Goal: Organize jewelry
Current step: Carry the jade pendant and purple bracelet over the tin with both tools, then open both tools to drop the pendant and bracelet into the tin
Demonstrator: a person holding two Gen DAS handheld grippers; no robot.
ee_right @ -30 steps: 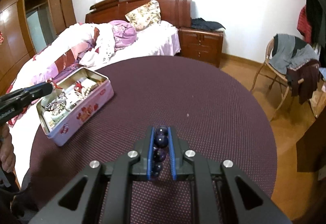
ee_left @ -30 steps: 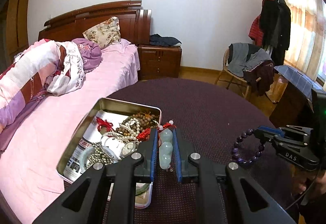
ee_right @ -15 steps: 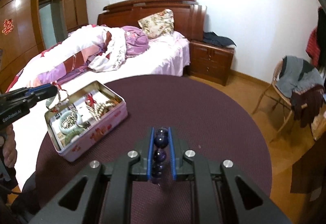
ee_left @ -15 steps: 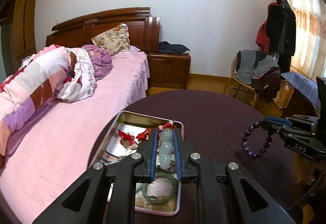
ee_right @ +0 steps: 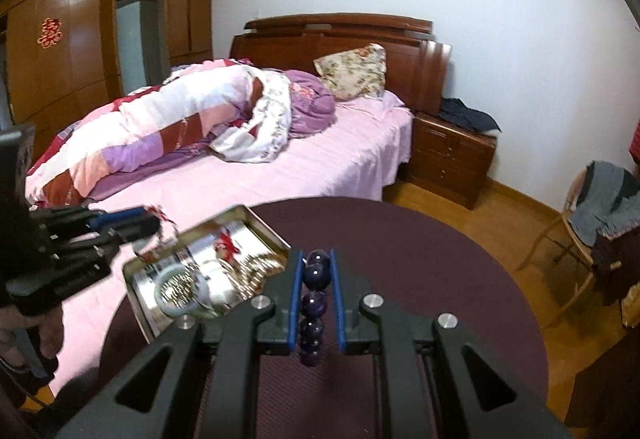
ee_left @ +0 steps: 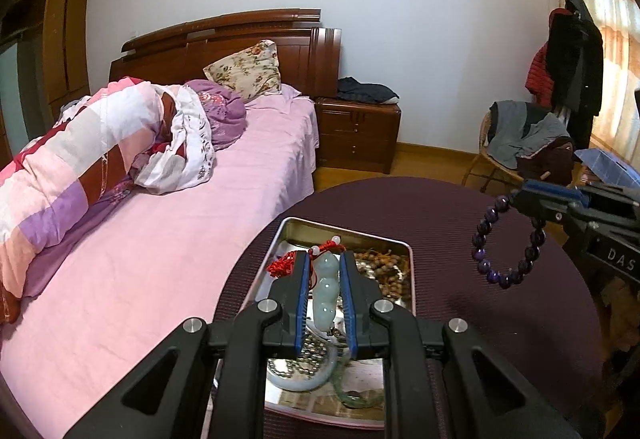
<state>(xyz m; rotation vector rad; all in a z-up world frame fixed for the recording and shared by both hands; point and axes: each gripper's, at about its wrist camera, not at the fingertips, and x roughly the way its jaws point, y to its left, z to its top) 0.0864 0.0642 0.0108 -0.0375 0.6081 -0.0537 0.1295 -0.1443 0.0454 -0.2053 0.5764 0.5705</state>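
Jade pendant (ee_left: 326, 287), pale green and lobed, sits clamped between the blue pads of the left gripper (ee_left: 325, 267), its red knotted cord (ee_left: 283, 264) trailing off the left fingertip. Directly beneath hangs the open metal tin (ee_left: 352, 235), which rests at the bed-side edge of the round maroon table (ee_left: 448, 223); inside lie a pale jade bangle (ee_left: 298, 379), a green bangle (ee_left: 354, 397), small metallic beads and a heap of brown wooden beads (ee_left: 380, 265). In the right wrist view the tin (ee_right: 168, 251) looks blurred. To the right, above the tabletop, the right gripper (ee_right: 316, 259) is closed on a purple bead bracelet (ee_left: 508, 243), which dangles as a loop from its tips; from its own camera the beads (ee_right: 314, 303) line up between the pads. Beyond the table stands a bed (ee_left: 224, 207) with pink sheet, rolled patchwork quilt (ee_left: 80, 159) and floral pillow (ee_left: 244, 69), then a wooden nightstand (ee_left: 356, 135) and a chair (ee_left: 520, 143) draped with clothes.
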